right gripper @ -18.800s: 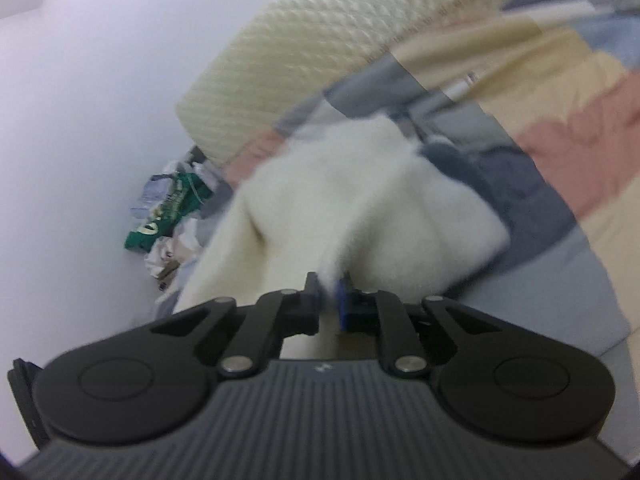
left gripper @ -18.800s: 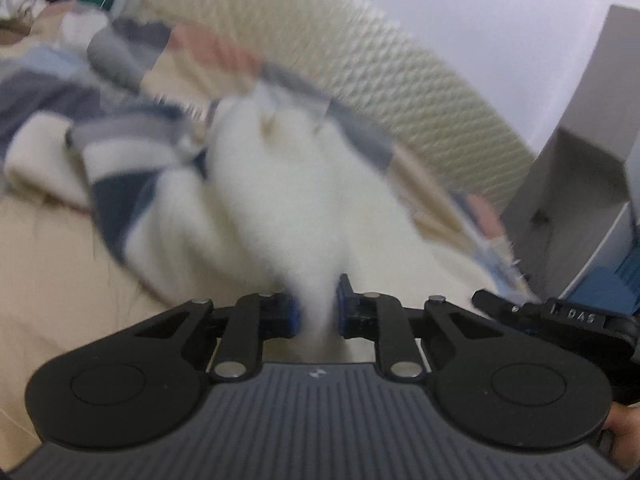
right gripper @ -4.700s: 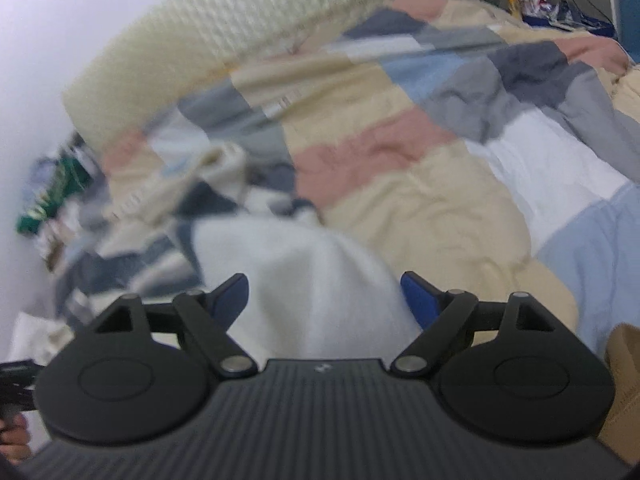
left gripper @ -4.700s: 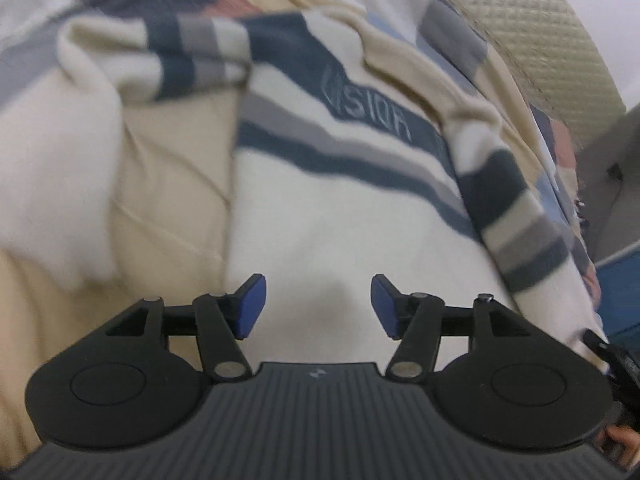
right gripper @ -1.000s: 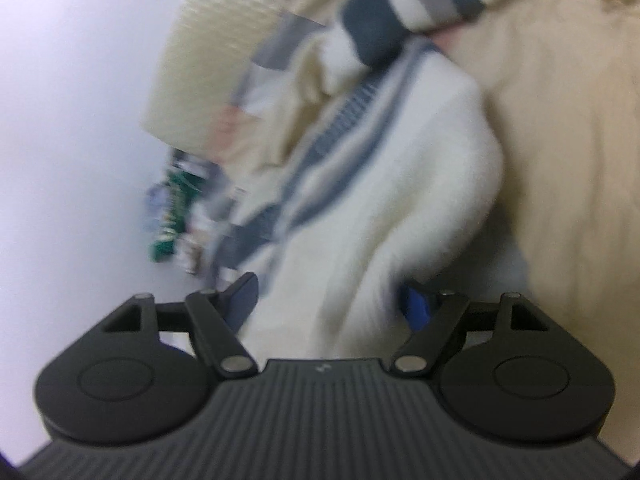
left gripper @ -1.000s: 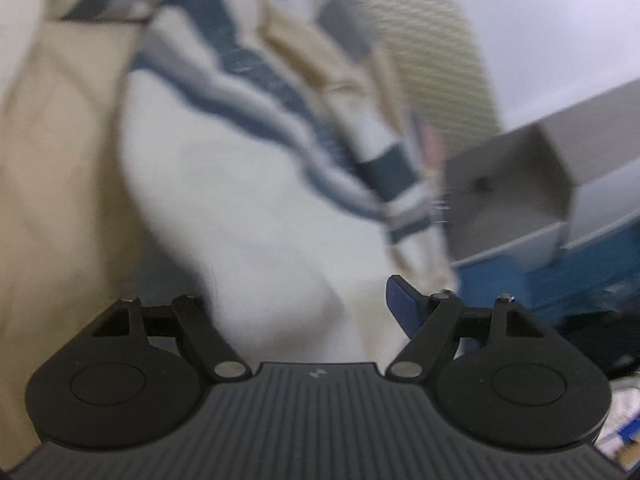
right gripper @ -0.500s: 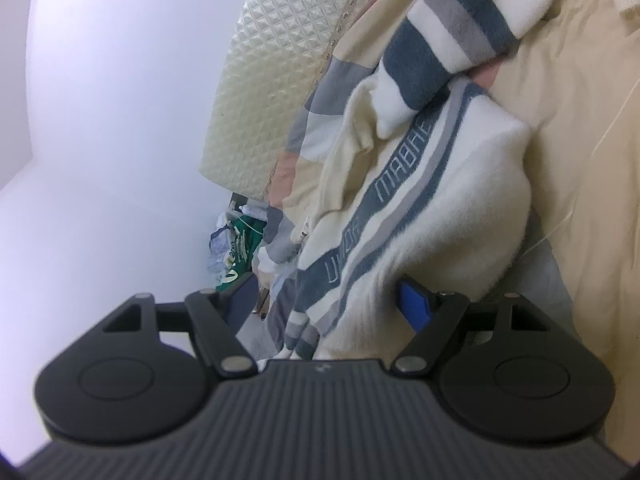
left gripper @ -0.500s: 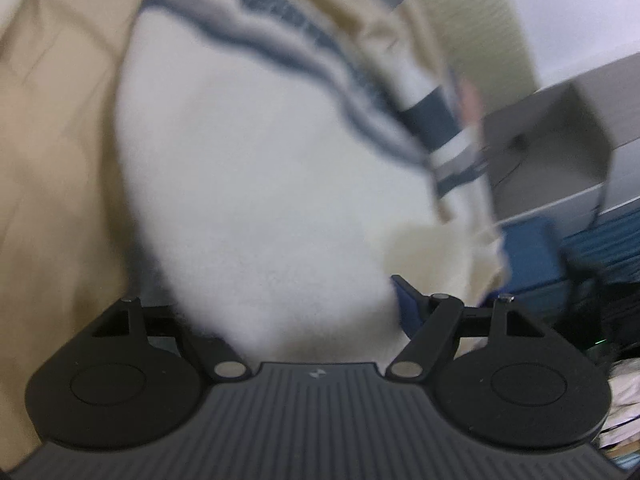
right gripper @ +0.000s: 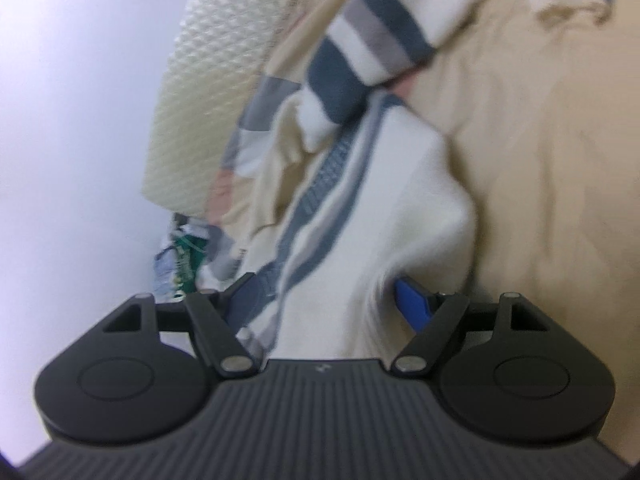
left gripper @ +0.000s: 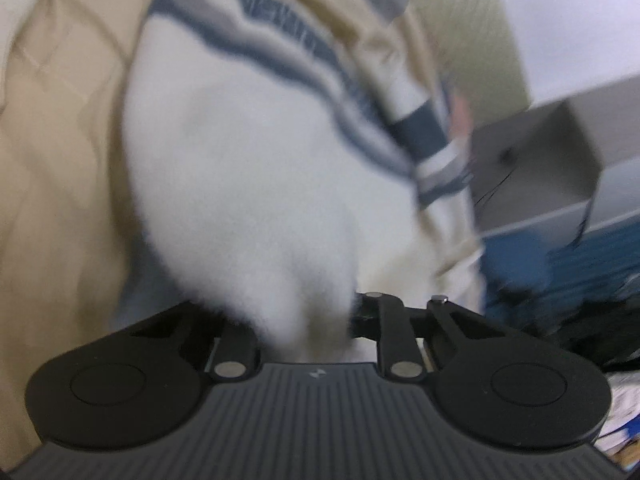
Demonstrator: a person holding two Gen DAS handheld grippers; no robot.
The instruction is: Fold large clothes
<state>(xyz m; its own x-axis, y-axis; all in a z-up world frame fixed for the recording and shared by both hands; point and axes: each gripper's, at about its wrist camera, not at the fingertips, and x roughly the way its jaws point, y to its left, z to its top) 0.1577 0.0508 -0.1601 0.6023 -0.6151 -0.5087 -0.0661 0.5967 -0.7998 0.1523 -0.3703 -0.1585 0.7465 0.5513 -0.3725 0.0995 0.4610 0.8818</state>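
Left wrist view shows my left gripper, its jaws just closing, pinching a fluffy fold of the cream sweater with navy and grey stripes, which lies on the beige bedspread by the bed's edge. My right gripper stands spread wide, the sweater's hem bunched loosely between its blue pads, near the quilted headboard.
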